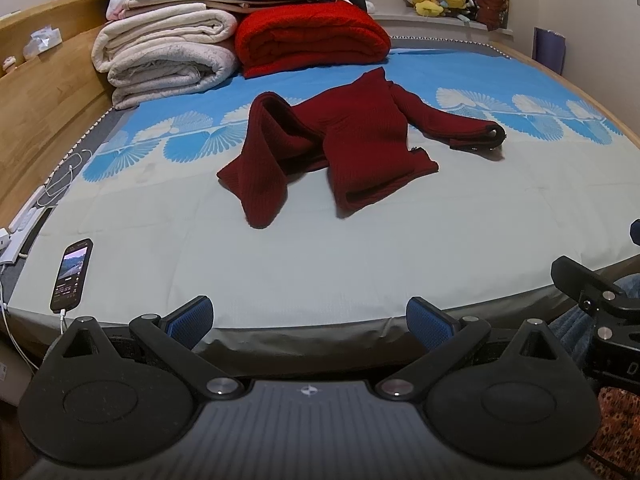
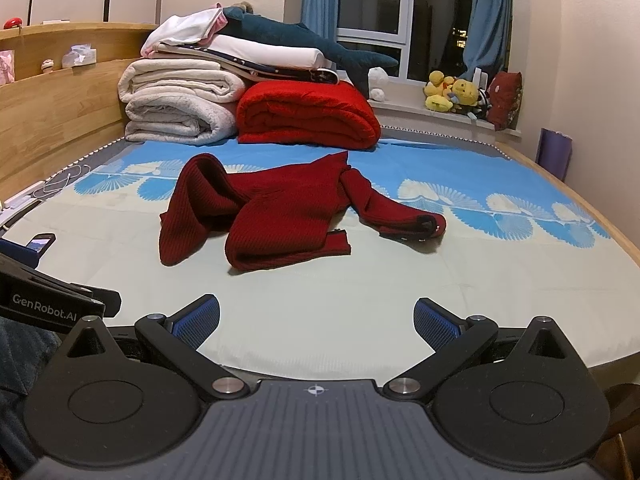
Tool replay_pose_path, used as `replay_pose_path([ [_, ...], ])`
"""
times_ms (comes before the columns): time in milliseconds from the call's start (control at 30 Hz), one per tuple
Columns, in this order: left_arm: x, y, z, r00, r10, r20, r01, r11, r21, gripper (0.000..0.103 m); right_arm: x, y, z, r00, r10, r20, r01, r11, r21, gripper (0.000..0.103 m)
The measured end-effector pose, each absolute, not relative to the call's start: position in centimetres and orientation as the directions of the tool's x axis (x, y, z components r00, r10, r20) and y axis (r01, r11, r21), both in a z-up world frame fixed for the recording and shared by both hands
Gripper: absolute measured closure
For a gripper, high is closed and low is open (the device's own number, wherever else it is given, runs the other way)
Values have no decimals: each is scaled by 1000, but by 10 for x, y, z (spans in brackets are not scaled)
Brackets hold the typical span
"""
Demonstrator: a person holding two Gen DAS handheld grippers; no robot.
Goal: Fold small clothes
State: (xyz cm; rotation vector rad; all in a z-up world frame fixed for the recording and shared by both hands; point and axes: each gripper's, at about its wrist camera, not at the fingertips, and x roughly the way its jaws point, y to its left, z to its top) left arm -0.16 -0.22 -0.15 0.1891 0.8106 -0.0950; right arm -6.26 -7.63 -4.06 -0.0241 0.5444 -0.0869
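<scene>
Nearest the lens in the left wrist view, the left gripper (image 1: 310, 322) sits at the bottom of the frame with its blue pads spread wide and nothing between them, hanging just over the near edge of the bed (image 1: 320, 264). At the bottom of the right wrist view the right gripper (image 2: 318, 322) is equally wide apart and empty, a little further in over the pale sheet.

Centre frame in both views, well apart from either gripper, lies the dark red sweater (image 1: 344, 140). It is crumpled, not flat: one sleeve (image 1: 260, 160) humps up and doubles back at centre left, the other sleeve (image 1: 452, 120) trails toward the right, and the hem curls open toward the camera.

Risks, as I judge them:
- The knit looks thick and layered, so a pinch on the humped sleeve could catch two layers and drag the body along.
- Folding before spreading would likely lock in the twist.
- The sheet is loose enough to be nipped together with the fabric.
- A phone (image 1: 72, 276) on a cable lies at lower left of the left view; a wide sweep of that gripper could snag it.
- The red blanket (image 1: 312, 36) at upper centre limits room to spread the sweater away from the camera.
</scene>
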Motion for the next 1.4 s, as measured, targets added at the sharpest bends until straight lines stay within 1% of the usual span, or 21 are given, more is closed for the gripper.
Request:
replay_pose_path([
  [733, 4, -4, -4, 673, -13, -739, 163, 978, 131, 0, -57, -81, -44, 845, -75, -530, 67, 997, -34, 1],
  [1000, 15, -7, -10, 667, -37, -744, 191, 974, 123, 0, -48, -84, -48, 838, -64, -542, 59, 998, -27, 1],
  [1133, 36, -6, -10, 683, -43, -729, 182, 977, 114, 0, -36, -94, -53, 833, -82, -547, 84, 996, -22, 1],
  [1233, 61, -8, -11, 703, -71, -708, 196, 976, 96, 0, -22, -106, -58, 824, -106, -556, 117, 993, -16, 1],
  [1300, 83, -18, -16, 723, -100, -683, 245, 962, 118, 0, -7, -116, -61, 818, -136, -558, 153, 988, -16, 1],
  [1400, 123, -42, -39, 696, -126, -707, 351, 918, 183, 0, 24, -138, -66, 809, -176, -561, 215, 977, 4, 1],
])
